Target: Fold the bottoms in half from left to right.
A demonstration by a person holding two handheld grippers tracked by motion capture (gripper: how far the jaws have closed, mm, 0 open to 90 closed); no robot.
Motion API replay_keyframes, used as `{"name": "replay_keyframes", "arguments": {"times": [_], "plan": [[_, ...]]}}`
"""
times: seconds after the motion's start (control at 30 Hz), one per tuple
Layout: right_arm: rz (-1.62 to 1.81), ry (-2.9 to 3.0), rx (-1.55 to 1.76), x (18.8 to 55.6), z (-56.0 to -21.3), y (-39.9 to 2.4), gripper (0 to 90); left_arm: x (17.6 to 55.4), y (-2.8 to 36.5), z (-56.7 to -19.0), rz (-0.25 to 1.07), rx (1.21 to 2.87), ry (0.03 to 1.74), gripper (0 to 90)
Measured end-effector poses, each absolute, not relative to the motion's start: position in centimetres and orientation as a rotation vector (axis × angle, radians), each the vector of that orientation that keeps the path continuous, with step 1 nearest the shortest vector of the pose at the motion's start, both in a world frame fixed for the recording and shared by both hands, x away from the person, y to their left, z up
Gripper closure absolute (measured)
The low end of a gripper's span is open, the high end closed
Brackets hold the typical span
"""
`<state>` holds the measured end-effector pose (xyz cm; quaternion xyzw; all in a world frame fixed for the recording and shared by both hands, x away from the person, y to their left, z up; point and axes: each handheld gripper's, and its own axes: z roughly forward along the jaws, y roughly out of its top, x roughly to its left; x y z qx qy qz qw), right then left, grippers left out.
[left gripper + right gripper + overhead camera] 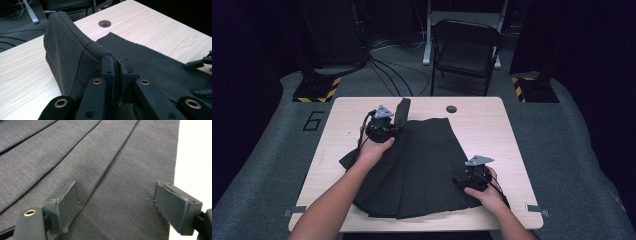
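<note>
A dark pleated skirt (422,165) lies spread across the middle of a light wooden desk (492,125), its hem fanning toward six o'clock and its waistband toward twelve o'clock. A round cable hole (451,108) sits in the desk just past the waistband, at about one o'clock from the skirt.

The left gripper (384,126), held in a person's left hand (373,150), is at about eleven o'clock on the skirt. Its fingers (108,68) are pressed together on a fold of the waistband corner, and that corner stands lifted off the desk as an upright flap (67,50), the rest of the cloth lying flat beyond it.

The right gripper (476,176), in the right hand (489,196), rests at about four o'clock, near the skirt's right edge close to the hem. Its fingers (63,205) are spread wide apart, tips down against the fabric, one on a pleat and the other right at the cloth's edge beside bare desk.

An empty folding chair (466,50) stands on the floor beyond the desk at twelve o'clock.
</note>
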<state>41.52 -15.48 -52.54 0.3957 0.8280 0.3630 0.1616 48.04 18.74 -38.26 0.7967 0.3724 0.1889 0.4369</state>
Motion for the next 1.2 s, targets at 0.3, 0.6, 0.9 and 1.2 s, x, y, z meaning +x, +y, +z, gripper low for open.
{"name": "replay_keyframes", "arguments": {"times": [0.3,0.6,0.9,1.2], "plan": [[1.043,2.360,1.142,41.5,-52.5,-15.4,18.3,48.2,16.9,-37.5,0.449,1.999,0.896,83.5],[1.043,2.359,1.139,41.5,-52.5,-15.4,18.3,48.3,14.9,-37.2,0.430,2.010,0.859,83.5],[1.046,2.351,1.151,41.5,-52.5,-15.4,18.3,48.6,13.3,-36.9,0.405,2.025,0.854,83.5],[1.046,2.352,1.150,41.5,-52.5,-15.4,18.3,49.1,11.1,-37.1,0.382,2.043,0.837,83.5]]}}
